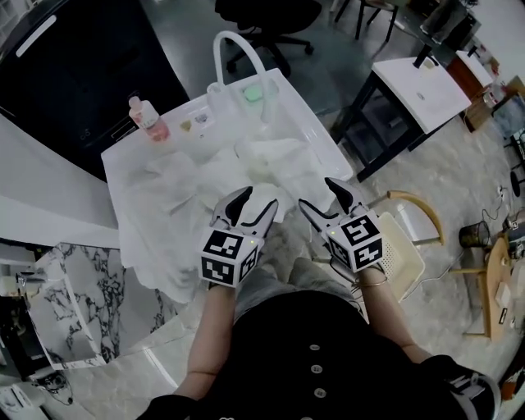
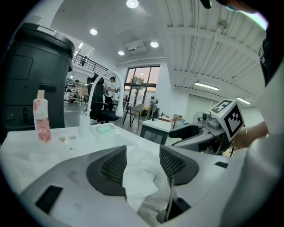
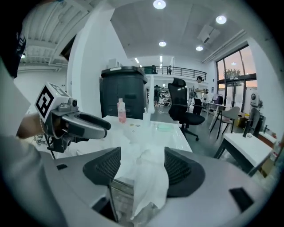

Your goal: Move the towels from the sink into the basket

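White towels [image 1: 254,164] lie crumpled across the white sink [image 1: 321,131] and hang over its near edge. My left gripper [image 1: 248,203] hovers at that near edge, jaws open, with a towel fold [image 2: 140,177] showing in the gap between them and touching neither pad. My right gripper [image 1: 326,197] is beside it to the right, also open, with a hanging towel fold [image 3: 148,181] in view between its jaws. A cream perforated basket [image 1: 406,250] stands on the floor to the right of the sink, just under my right hand. Each gripper view shows the other gripper alongside.
A pink bottle [image 1: 148,119], an arched white faucet [image 1: 234,49] and a green soap bar [image 1: 253,93] sit at the sink's far side. A black office chair [image 1: 271,20] and a white table [image 1: 418,86] stand beyond. A marble counter [image 1: 74,279] lies left.
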Motion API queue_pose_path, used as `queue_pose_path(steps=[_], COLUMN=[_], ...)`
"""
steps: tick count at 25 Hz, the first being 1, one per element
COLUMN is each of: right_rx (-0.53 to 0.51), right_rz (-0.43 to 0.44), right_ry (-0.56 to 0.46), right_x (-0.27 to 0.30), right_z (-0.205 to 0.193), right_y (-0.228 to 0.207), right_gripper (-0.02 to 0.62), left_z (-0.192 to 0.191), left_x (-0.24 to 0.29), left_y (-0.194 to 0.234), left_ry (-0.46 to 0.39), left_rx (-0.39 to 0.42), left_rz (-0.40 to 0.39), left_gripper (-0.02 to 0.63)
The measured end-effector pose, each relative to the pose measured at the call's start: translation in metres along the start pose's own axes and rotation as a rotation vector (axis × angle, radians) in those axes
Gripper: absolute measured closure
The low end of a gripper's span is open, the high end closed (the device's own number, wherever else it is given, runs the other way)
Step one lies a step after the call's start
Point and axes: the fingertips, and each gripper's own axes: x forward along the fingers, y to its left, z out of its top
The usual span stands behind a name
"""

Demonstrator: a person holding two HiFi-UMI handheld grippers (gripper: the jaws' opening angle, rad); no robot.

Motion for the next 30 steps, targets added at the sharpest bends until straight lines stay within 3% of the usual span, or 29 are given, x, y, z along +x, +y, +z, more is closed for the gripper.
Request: queue_pose_path(steps=[5,12,14,21,25,30], right_rx=[-0.039,-0.143,-0.150,-0.236,-0.313,-0.232], right_rz=[0.034,0.095,0.120,0.207,0.247,0.333], right_ry=[0.087,0.224,0.268,0.343,0.464,0.546], right_x=[0.007,0.038,0.051,0.087,0.099,0.113], right_z=[-0.014,-0.043,-0.049,-0.055,-0.077,-0.090], right_y=[-0.002,-0.014,-0.018,-0.026,-0.036,-0.040], right_gripper=[0.301,0.297,0.270,0.224,0.208,0.188], left_z=[-0.012,-0.028,-0.032,-0.043,-0.048,-0.054], left_x=[0.010,0.027,0.032,0.047,0.046,0.045], left_y=[-0.005,-0.006,-0.005,-0.007,0.000,0.002], left_ry=[0.004,0.057,0.073,0.120,0.115,0.127], left_rx=[-0.092,-0.063,-0.056,-0.073,-0.109,-0.132], left_rz=[-0.029,-0.016,-0.002,0.032,0.066,0.100], left_gripper=[0.394,0.394,0.394,0.394,0.394,0.394])
